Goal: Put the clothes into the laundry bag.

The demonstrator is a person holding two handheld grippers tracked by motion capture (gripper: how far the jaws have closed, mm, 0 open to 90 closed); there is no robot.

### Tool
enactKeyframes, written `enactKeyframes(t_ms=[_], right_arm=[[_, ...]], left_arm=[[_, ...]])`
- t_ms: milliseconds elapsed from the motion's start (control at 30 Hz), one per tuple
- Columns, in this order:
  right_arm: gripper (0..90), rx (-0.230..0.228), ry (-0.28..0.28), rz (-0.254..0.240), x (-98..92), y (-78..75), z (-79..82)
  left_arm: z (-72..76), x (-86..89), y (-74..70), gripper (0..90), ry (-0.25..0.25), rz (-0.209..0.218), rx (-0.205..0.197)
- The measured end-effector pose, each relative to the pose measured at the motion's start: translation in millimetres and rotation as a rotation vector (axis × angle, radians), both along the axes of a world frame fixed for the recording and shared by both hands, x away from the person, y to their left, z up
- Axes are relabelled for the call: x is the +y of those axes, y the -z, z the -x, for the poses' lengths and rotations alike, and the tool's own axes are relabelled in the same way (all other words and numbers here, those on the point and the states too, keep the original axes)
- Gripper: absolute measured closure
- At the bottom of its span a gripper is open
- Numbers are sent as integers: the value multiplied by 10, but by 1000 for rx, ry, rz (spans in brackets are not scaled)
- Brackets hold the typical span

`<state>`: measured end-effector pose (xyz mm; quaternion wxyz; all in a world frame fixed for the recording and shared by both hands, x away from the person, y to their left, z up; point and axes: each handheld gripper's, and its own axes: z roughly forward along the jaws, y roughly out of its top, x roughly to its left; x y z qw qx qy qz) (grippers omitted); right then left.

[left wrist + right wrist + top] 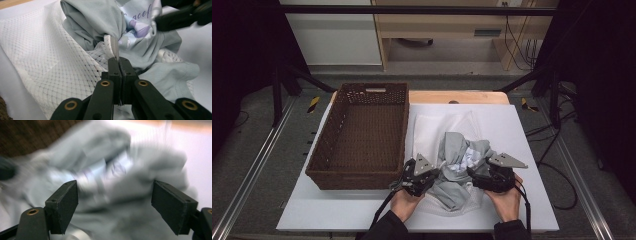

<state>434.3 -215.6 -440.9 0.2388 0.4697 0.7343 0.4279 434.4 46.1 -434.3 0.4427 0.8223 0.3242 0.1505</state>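
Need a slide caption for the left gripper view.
Left tongs shut on the mesh bag's zipper edge, grey garment bunched behind.

One brown wicker basket (357,137), one crumpled grey printed shirt (459,167), one white mesh laundry bag (434,130), and two handheld grippers sit on one white surface (522,135).

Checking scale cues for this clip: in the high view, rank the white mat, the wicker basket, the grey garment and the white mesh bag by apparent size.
1. White mat, largest.
2. Wicker basket.
3 and 4. Grey garment and white mesh bag: they overlap, each partly hidden, so they stay unranked against each other.
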Motion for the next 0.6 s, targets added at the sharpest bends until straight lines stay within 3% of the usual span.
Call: enactKeyframes(t_ms=[67,133,167,233,300,400,467,600], right_arm=[[263,59,3,43,5,170,-83],[381,98,-44,41,54,322,-148],[433,98,-49,42,68,338,-154],[687,90,-69,35,89,335,-160],[806,80,-63,37,76,262,-139],[830,29,-97,-29,47,99,-36],[834,-18,-158,-59,88,-15,71],[835,-58,-282,-66,303,-90,224]], left_arm=[[-1,-7,10,883,1,-10,1],[0,-12,14,884,2,-16,-2],[2,-16,16,884,-1,-20,-3],[-1,-18,20,884,-5,-24,-3],[-7,-12,17,884,-12,-20,1],[-22,-6,13,884,-19,-13,6],[-38,-2,2,885,-24,-3,16],[-40,-7,-86,886,-31,10,6]])
